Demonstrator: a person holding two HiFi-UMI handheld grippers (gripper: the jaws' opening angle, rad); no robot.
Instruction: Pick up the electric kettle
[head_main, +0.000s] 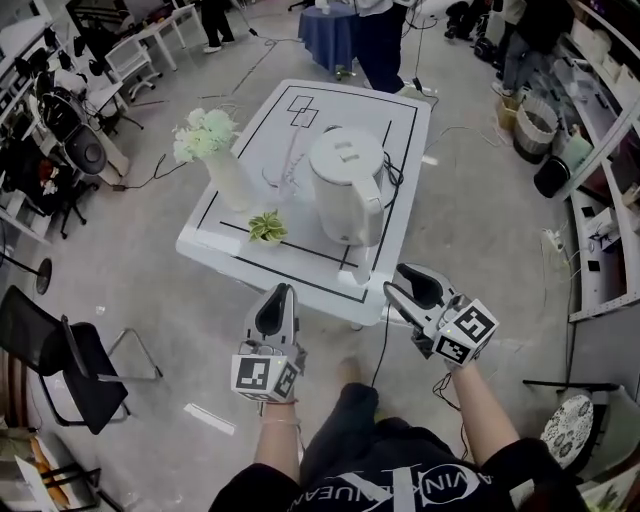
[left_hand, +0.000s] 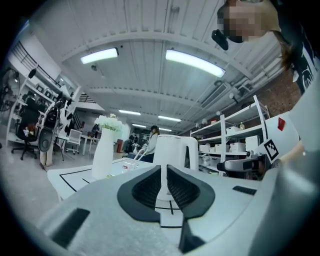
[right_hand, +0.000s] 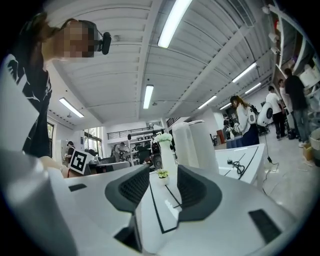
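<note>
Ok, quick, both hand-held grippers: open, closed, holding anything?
Left hand-held gripper: closed to a thin slit, holding nothing.
Right hand-held gripper: open, holding nothing.

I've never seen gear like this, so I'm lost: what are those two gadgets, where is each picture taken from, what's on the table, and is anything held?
There is no robot here. A person holds a hand clamp, called a gripper, in each hand: the left gripper and the right gripper. The head view comes from a camera on the person's head, looking down. The other two views come from cameras riding on each gripper, looking out along its two jaws. On the white table stand a kettle, a vase of flowers and a small plant. Nothing is held: the left jaws are together, the right jaws apart, and both grippers are short of the table.
</note>
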